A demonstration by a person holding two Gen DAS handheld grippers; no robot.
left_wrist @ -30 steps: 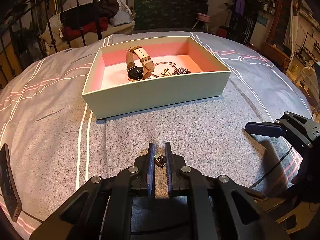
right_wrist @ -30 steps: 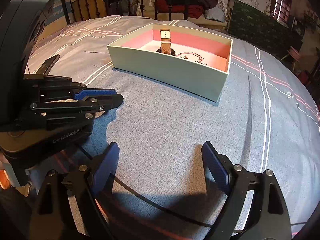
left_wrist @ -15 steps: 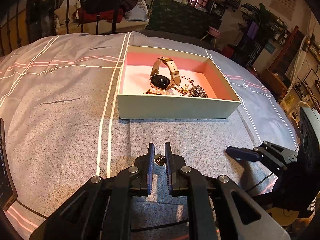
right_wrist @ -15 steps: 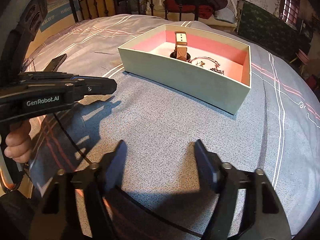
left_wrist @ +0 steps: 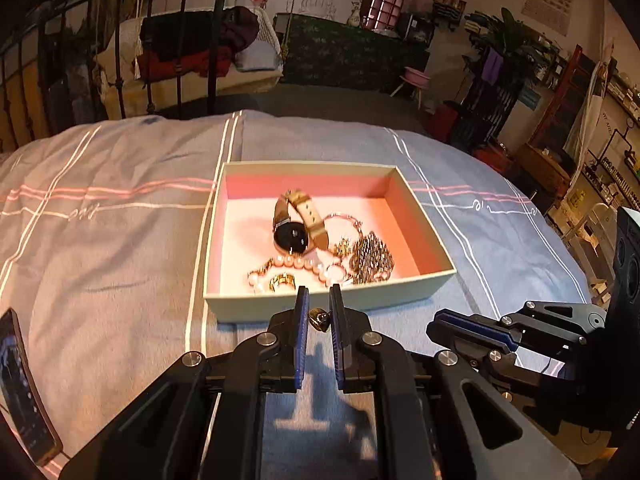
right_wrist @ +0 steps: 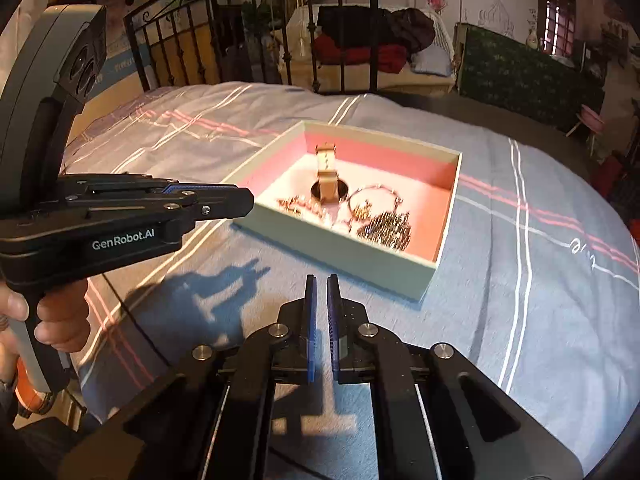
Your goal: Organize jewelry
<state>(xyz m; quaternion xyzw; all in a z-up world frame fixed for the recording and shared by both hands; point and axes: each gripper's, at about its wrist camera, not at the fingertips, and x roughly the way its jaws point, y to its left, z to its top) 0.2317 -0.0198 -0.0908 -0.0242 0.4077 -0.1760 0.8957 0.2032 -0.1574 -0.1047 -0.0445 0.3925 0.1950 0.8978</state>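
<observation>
An open pale green box (left_wrist: 332,302) with a pink inside sits on the bed; it also shows in the right wrist view (right_wrist: 348,248). It holds a tan-strap watch (left_wrist: 294,224), a pearl bracelet (left_wrist: 296,266), a gold ring (left_wrist: 282,282) and dark chain jewelry (left_wrist: 370,258). My left gripper (left_wrist: 319,298) is shut on a small gold ring (left_wrist: 320,318), raised just before the box's near wall. My right gripper (right_wrist: 321,284) is shut and empty, above the bed short of the box.
The grey striped bedspread (left_wrist: 112,240) surrounds the box. A phone (left_wrist: 22,388) lies at the left edge. A black iron bed frame (right_wrist: 248,36) and piled clothes (right_wrist: 372,40) stand beyond the bed. A hand (right_wrist: 48,320) holds the left gripper's handle.
My left gripper has risen and moved forward with the ring to the box's near wall. My right gripper's jaws have closed from wide open to shut.
</observation>
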